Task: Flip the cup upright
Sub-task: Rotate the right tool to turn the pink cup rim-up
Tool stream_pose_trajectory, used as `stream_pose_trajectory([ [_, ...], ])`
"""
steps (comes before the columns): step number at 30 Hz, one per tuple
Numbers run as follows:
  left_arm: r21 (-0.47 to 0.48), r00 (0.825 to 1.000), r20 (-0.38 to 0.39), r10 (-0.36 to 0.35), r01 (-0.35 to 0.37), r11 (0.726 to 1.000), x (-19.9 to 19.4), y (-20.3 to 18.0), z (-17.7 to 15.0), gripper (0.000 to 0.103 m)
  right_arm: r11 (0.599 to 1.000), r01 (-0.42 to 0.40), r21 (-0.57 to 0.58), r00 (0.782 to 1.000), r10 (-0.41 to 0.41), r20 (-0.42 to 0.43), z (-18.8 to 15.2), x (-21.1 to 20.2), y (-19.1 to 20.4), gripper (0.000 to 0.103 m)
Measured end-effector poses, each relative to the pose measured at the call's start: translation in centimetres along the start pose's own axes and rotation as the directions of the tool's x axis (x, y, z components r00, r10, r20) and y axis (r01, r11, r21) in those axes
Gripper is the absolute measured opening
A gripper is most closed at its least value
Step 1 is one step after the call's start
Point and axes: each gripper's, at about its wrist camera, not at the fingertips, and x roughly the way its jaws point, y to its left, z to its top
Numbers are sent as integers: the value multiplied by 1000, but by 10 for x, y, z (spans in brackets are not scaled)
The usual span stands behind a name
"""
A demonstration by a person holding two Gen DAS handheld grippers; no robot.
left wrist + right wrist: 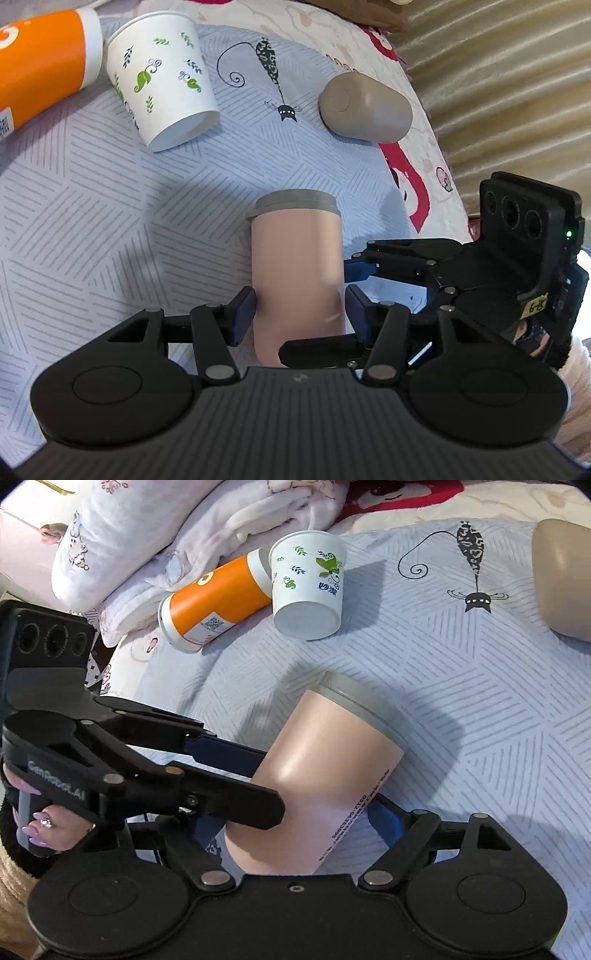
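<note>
While both claws, left [299,310] and right [295,823], clench one pink tumbler [295,266], one paper cup [162,77], one orange bottle [40,62] and one beige cup [365,107] lie on the bed [110,206].

Four containers were on the bed.
One pink cylindrical tumbler with a grey lid [295,266], one leaf-printed white paper cup [162,77], one orange bottle [40,62], one taupe rounded cup [365,107].

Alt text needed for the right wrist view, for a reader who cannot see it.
A pink cup with a grey lid sits between the right gripper pads while the left gripper reaches in from the left against its side. Behind, on a patterned cloth, lie a leaf-print paper cup and an orange bottle.
</note>
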Motion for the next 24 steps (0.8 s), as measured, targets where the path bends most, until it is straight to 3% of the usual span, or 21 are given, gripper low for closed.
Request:
stream_pose_trajectory([
  [10, 112, 998, 55, 15, -21, 993, -5, -10, -16, 53, 990, 58, -125, 998, -54, 39, -9, -10, 12, 84],
  [13, 160, 996, 87, 30, -44, 986, -12, -18, -24, 52, 969, 109, -222, 992, -93, 82, -20, -14, 25, 84],
  [15, 186, 991, 125, 40, -63, 981, -19, -23, -32, 50, 930, 173, -324, 981, -134, 140, -30, -15, 39, 84],
  [19, 215, 977, 213, 5, -52, 975, -38, -28, -43, 47, 902, 236, -362, 962, -163, 221, -42, -16, 49, 82],
  [21, 244, 961, 276, -23, -47, 969, -49, -34, -46, 46, 879, 272, -393, 948, -175, 266, -49, -15, 54, 82],
  [24, 257, 952, 302, -50, -31, 966, -57, -38, -49, 47, 871, 283, -402, 933, -154, 324, -61, -13, 57, 80],
])
